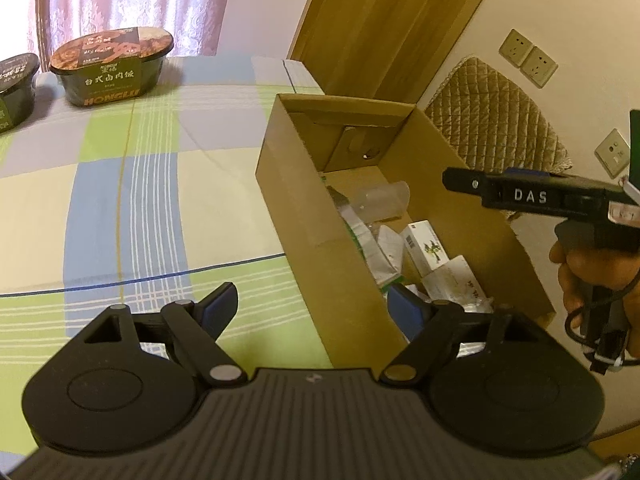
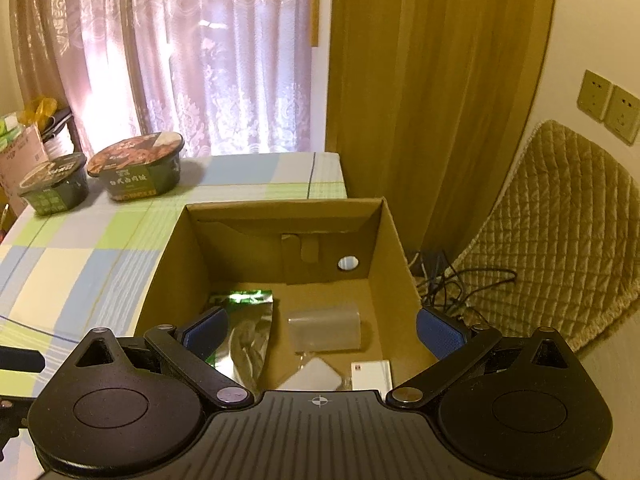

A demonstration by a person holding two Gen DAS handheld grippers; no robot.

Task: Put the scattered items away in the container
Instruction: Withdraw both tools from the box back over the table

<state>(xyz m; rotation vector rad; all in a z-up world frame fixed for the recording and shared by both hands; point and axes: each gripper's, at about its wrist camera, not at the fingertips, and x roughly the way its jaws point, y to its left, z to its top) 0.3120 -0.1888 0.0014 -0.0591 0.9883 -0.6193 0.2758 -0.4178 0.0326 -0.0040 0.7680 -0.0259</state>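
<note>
Right gripper (image 2: 320,330): jaws spread, empty, poised over the cardboard box (image 2: 276,205).
Left gripper (image 1: 310,308): jaws spread, empty, straddling the box's near wall.
Below the right tool: foil pouch (image 2: 250,328), clear cup (image 2: 324,326), small cartons.
Ahead and left, well apart: two meal bowls (image 2: 138,166) on the checked cloth (image 2: 72,264), not yet boxed.
Risk: a wide bowl may slip from the pads or catch the box rim.

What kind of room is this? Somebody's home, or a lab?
Most likely a room in a home, perhaps a bedroom. A checked cloth covers the surface that holds the cardboard box, patterned curtains hang over a window, and two instant meal bowls sit nearby. Nothing looks like a lab.
</note>
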